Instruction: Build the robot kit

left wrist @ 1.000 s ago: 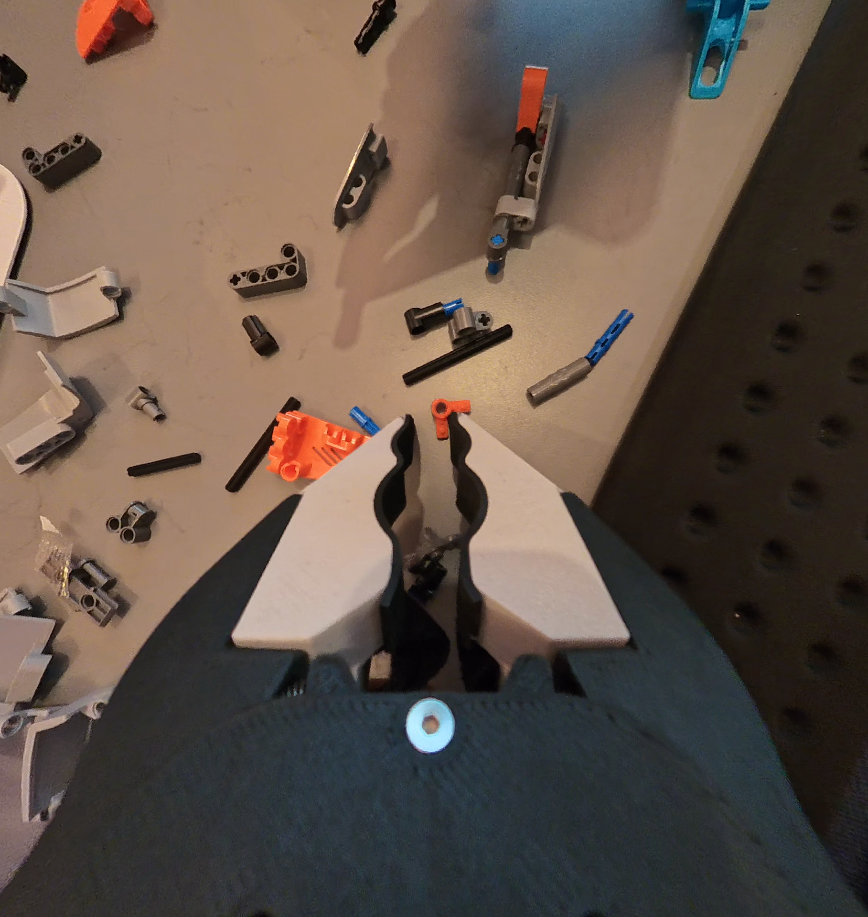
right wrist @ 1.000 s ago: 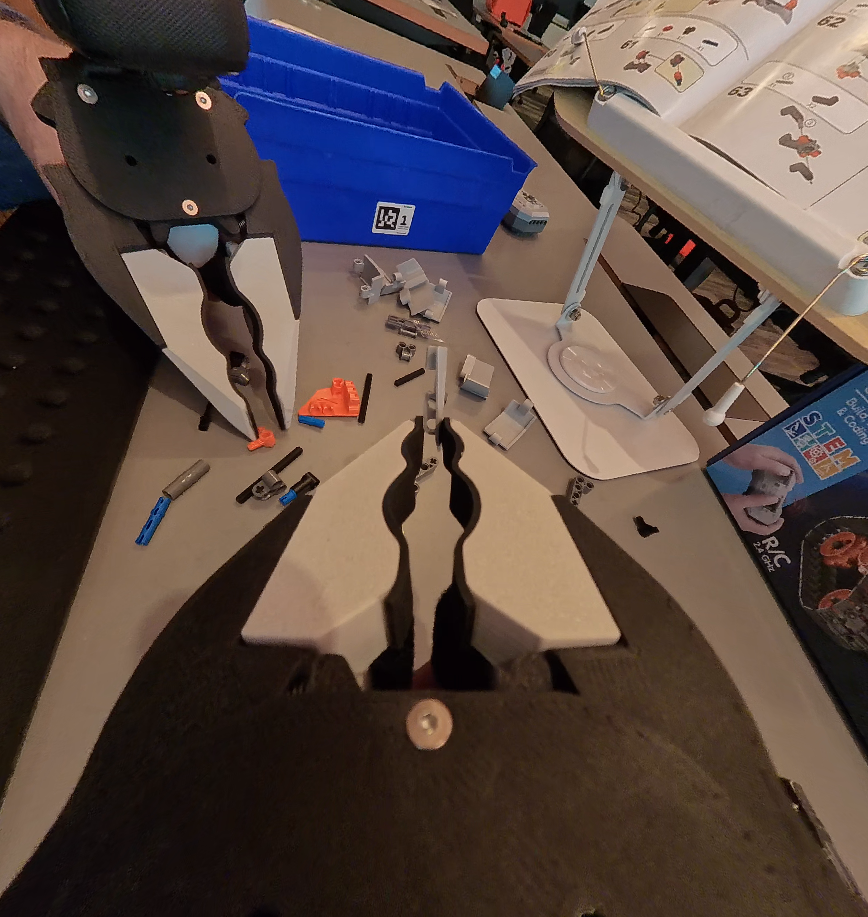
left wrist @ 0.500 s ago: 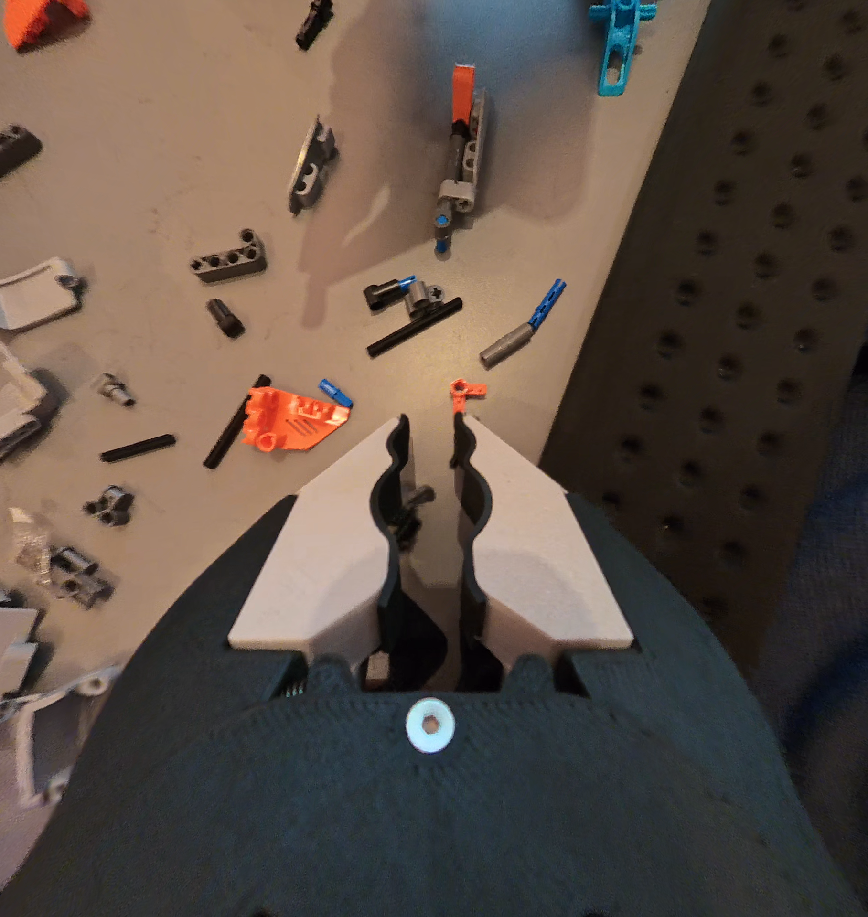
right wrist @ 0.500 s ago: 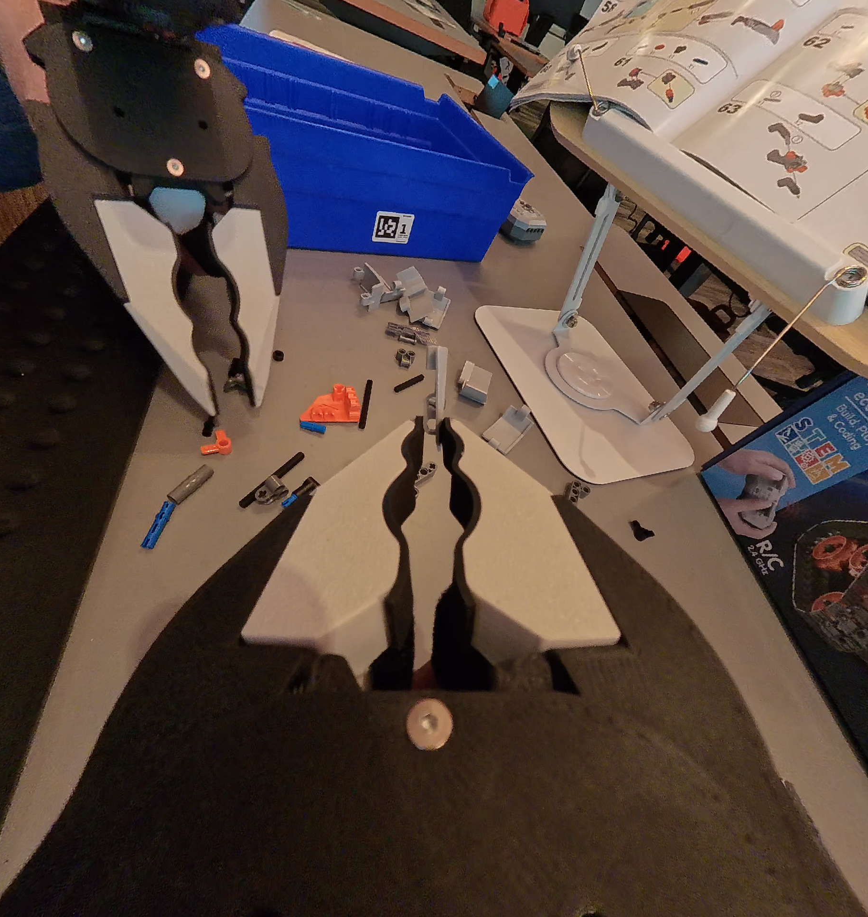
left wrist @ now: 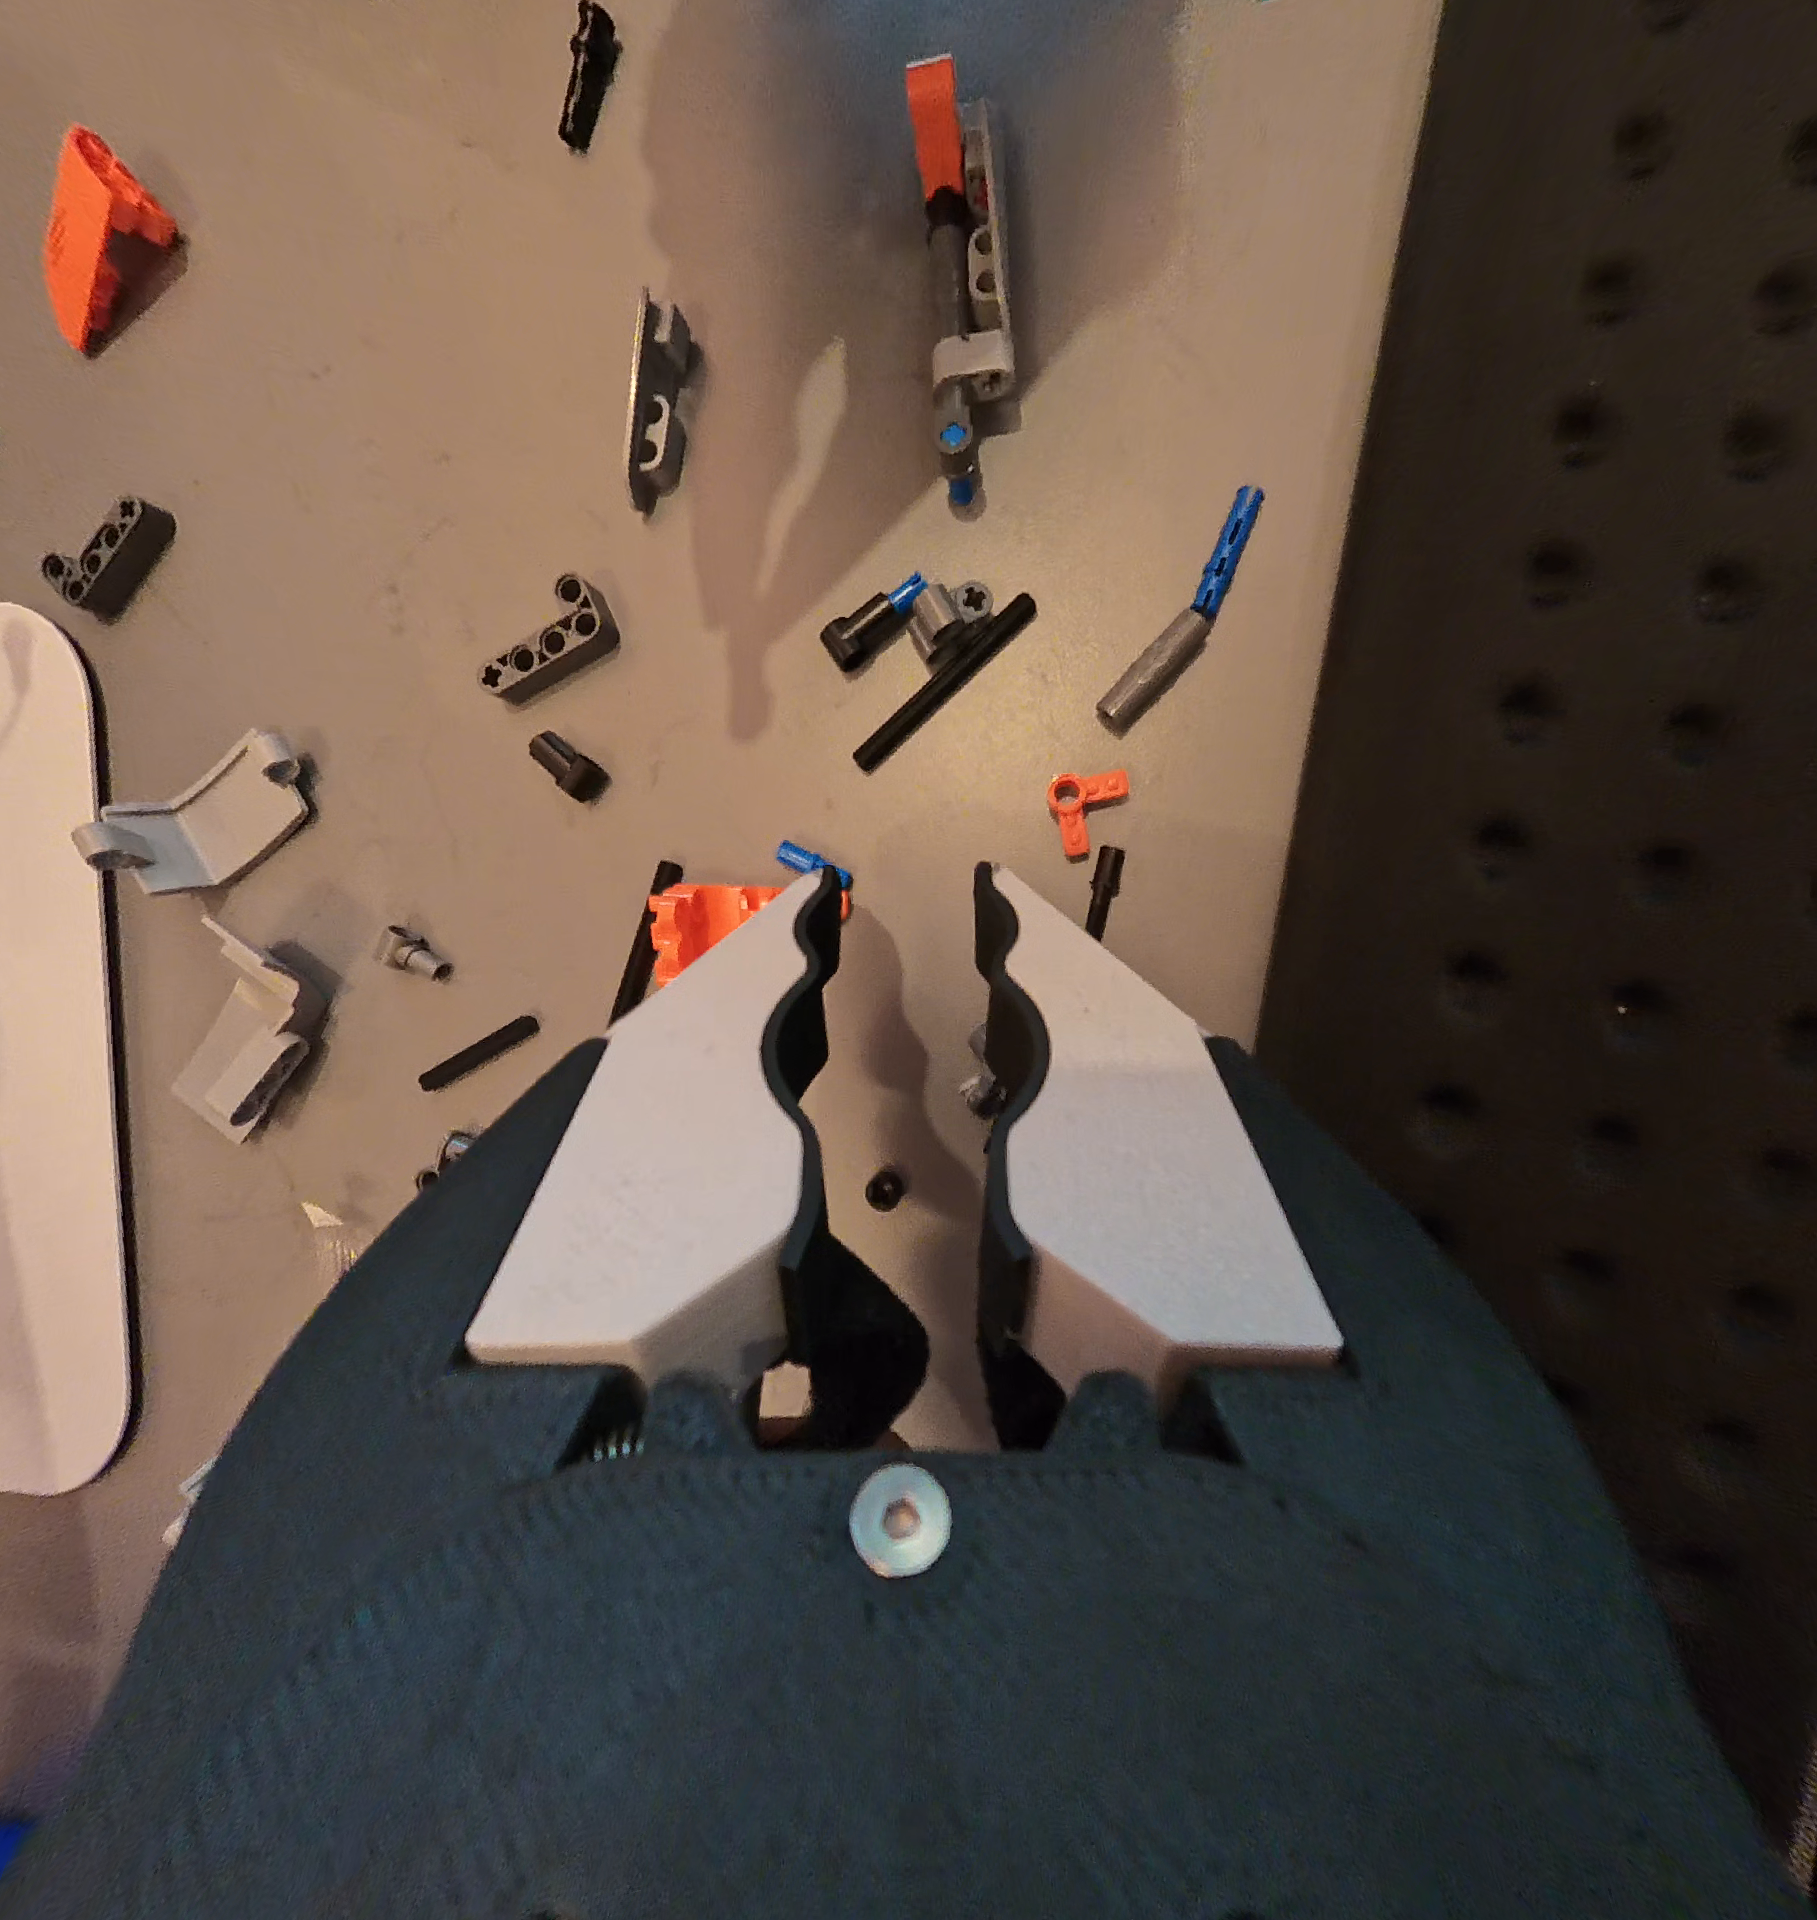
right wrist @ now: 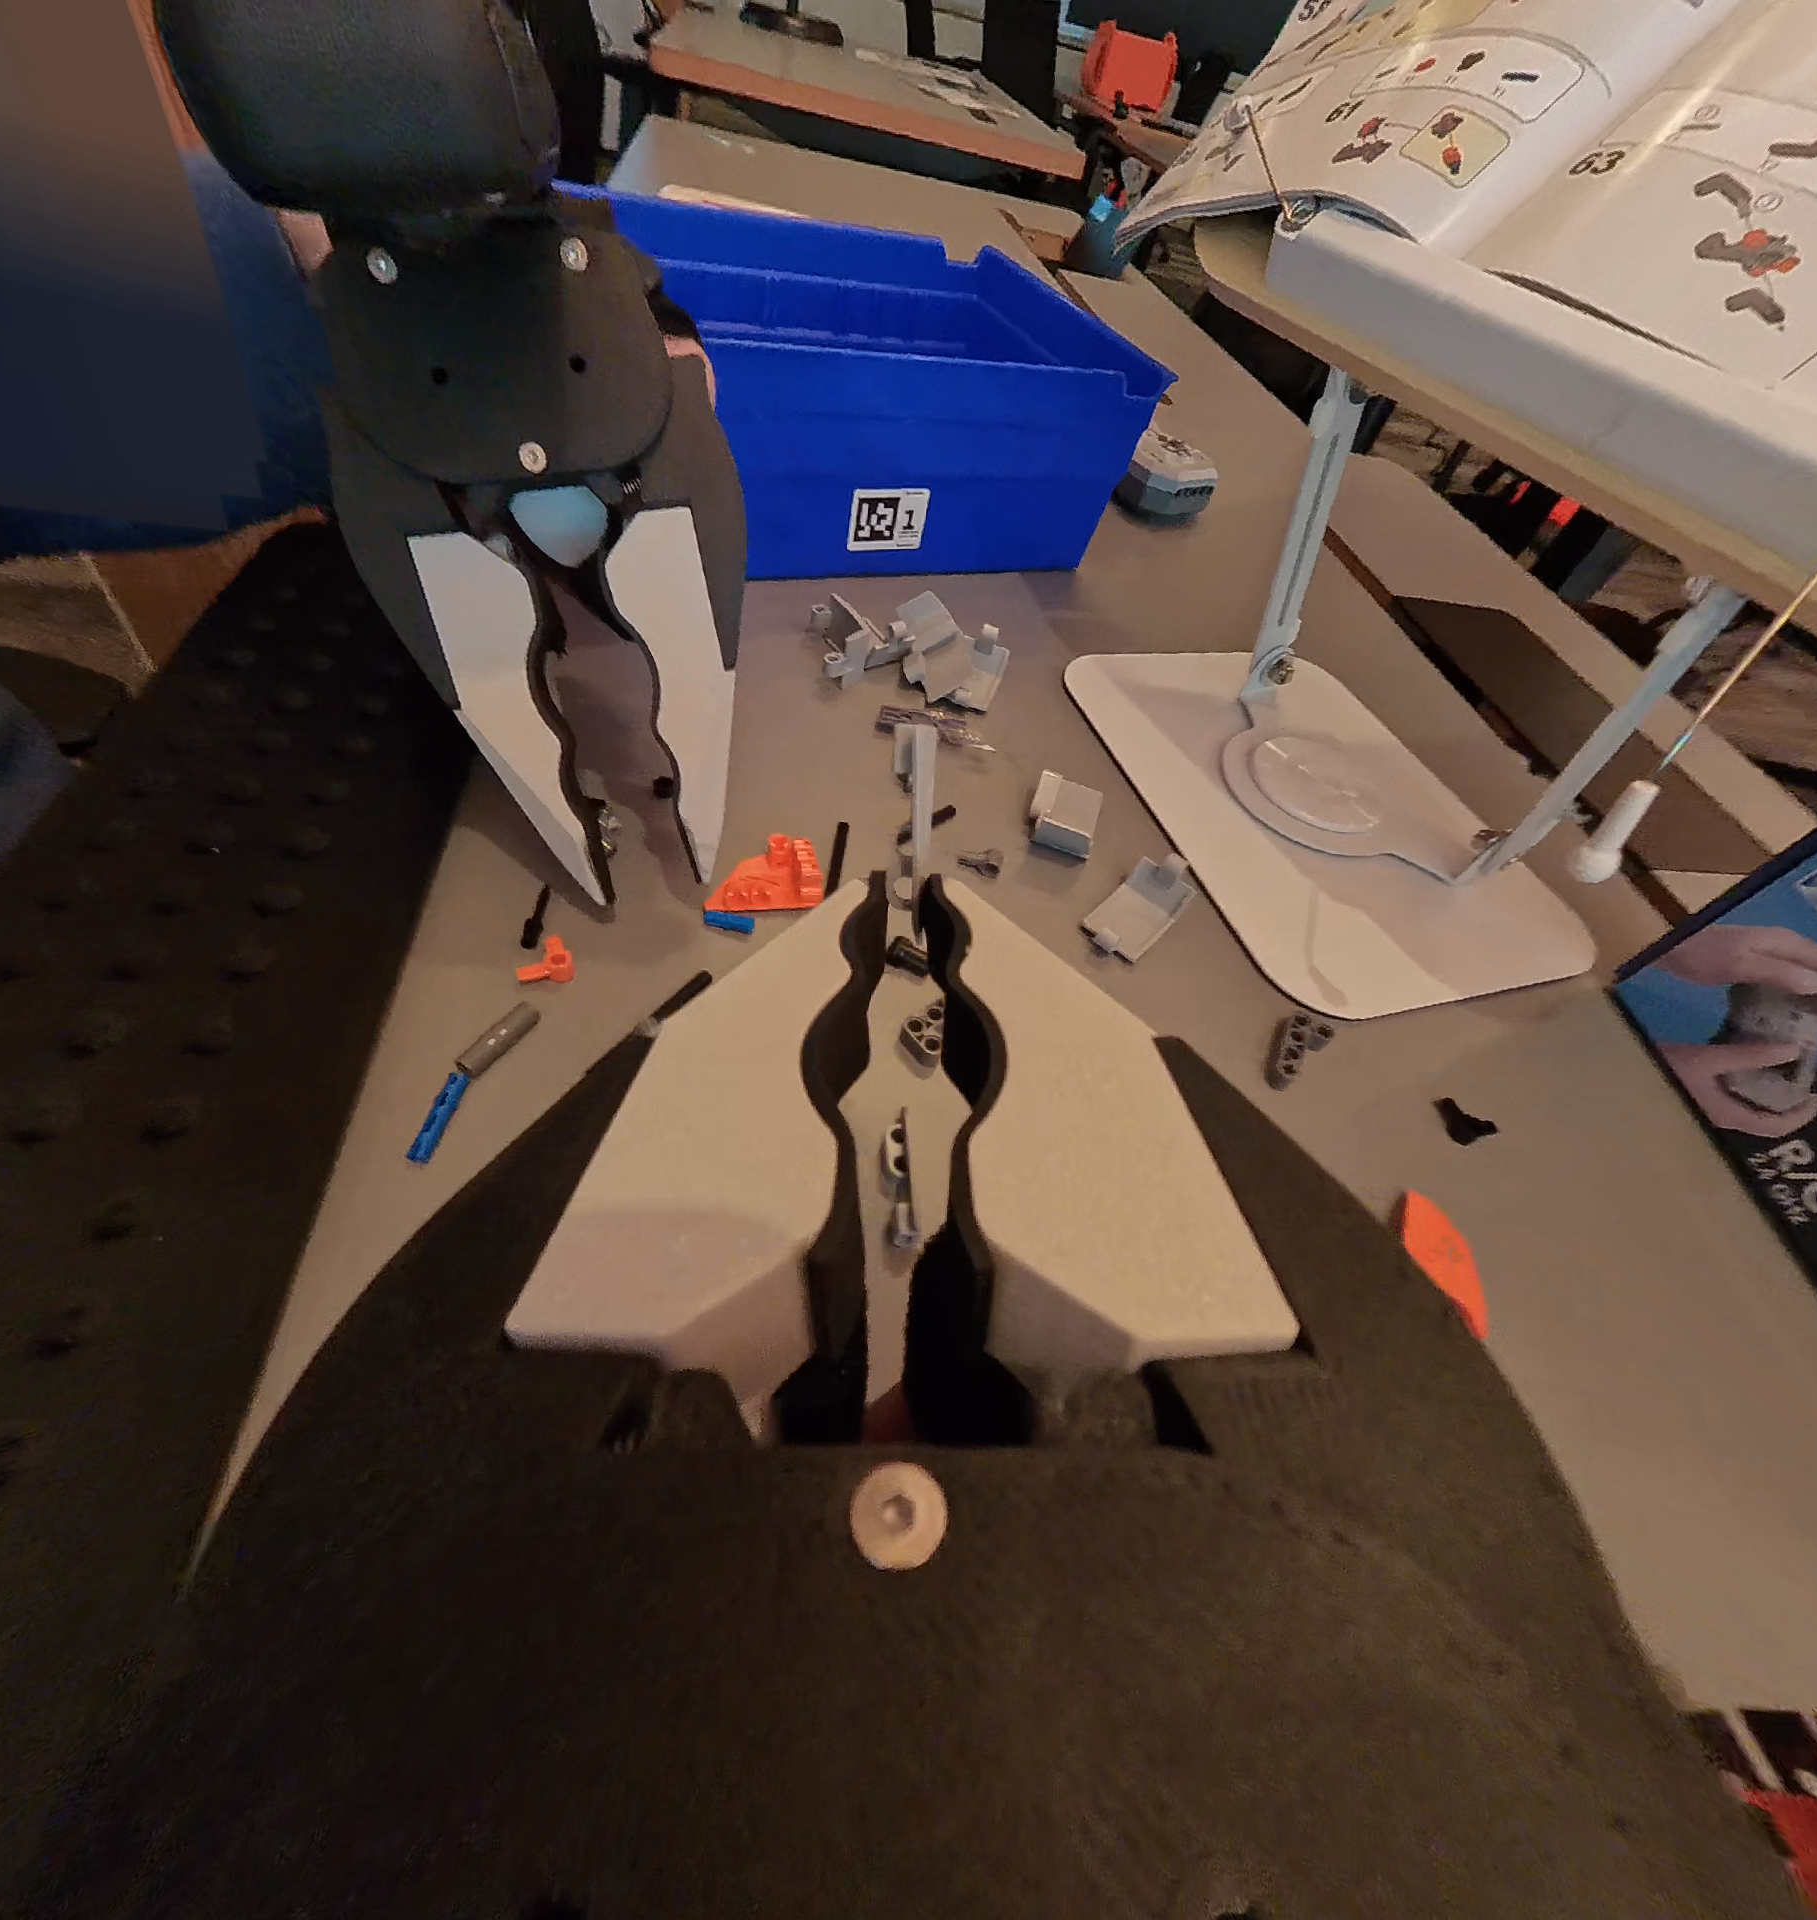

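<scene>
My left gripper (left wrist: 906, 883) is open, tips low over the grey table (left wrist: 384, 312) near its edge. A small grey piece (left wrist: 979, 1081) sits against its right finger; I cannot tell if it rests on the table. A small black piece (left wrist: 883, 1190) lies between the fingers. An orange panel (left wrist: 706, 914) is at the left tip; an orange connector (left wrist: 1080, 800) and a black pin (left wrist: 1103, 883) are by the right tip. My right gripper (right wrist: 904, 888) is shut on a long grey beam (right wrist: 919, 800) that sticks out past its tips. The left gripper (right wrist: 644, 883) also shows there.
Several small loose building pieces lie across the table. A black perforated mat (left wrist: 1610, 727) borders the table's edge. A blue bin (right wrist: 935, 416) stands at the back. A white book stand (right wrist: 1351, 831) holds an open instruction booklet (right wrist: 1610, 156). A printed box (right wrist: 1766, 1039) lies at the right. Spacing between my two grippers at the tips: around 12 cm.
My left gripper has opened and let go of the small dark piece that it pinched. It has swung back over the table. My right gripper still holds the grey beam.
</scene>
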Available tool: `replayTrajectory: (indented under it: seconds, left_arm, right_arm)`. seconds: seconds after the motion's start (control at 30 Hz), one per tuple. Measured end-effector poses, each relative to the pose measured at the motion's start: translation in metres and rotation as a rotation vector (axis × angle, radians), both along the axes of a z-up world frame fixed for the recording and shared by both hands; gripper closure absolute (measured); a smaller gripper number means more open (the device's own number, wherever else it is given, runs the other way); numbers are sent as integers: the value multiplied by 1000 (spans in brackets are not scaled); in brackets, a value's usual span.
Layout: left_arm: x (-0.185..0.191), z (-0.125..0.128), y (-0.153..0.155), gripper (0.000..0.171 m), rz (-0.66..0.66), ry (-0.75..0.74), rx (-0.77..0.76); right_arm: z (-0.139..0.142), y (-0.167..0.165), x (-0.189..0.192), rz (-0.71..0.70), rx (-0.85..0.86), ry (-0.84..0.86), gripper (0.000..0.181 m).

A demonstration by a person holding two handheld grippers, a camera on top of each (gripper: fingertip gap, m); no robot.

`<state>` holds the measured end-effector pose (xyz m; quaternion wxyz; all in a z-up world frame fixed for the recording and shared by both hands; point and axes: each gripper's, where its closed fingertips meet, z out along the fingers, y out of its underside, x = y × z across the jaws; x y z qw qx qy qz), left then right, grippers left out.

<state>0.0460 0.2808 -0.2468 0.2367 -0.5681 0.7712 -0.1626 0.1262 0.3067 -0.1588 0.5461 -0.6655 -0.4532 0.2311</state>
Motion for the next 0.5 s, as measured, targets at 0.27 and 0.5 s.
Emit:
replayTrajectory:
  seconds: [0.27,0.5]
  left_arm:
    - [3,0,-2,147,7,-25,-16]
    - [21,30,16,146,92,-190,18]
  right_arm:
    - [3,-3,-1,54,-137,137,177]
    - [0,-3,-1,61,-198,160,177]
